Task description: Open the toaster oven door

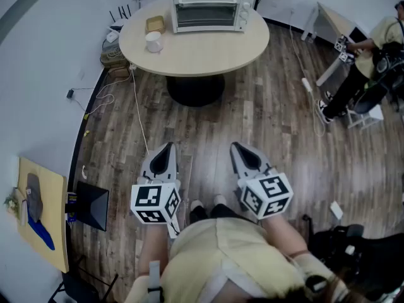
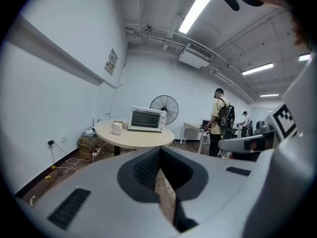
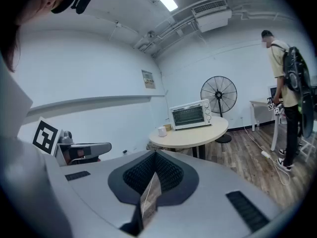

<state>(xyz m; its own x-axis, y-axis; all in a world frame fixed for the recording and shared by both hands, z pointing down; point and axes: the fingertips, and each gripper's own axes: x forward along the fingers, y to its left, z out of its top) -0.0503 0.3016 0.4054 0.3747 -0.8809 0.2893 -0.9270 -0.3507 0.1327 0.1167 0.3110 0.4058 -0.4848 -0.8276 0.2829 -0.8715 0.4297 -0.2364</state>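
mug (image 1: 153, 41) on round table (image 1: 202, 59) | fan (image 3: 218, 94) behind | person (image 1: 372, 49) far right

A round, light-wood table (image 1: 202, 59) carries a white toaster oven (image 1: 208, 6) at its far edge, door shut, with a white mug (image 1: 153, 41) and a small tan box (image 1: 155, 24) to its left.

Toaster oven (image 1: 210, 6) on table (image 1: 202, 52), mug (image 1: 153, 41) to L.
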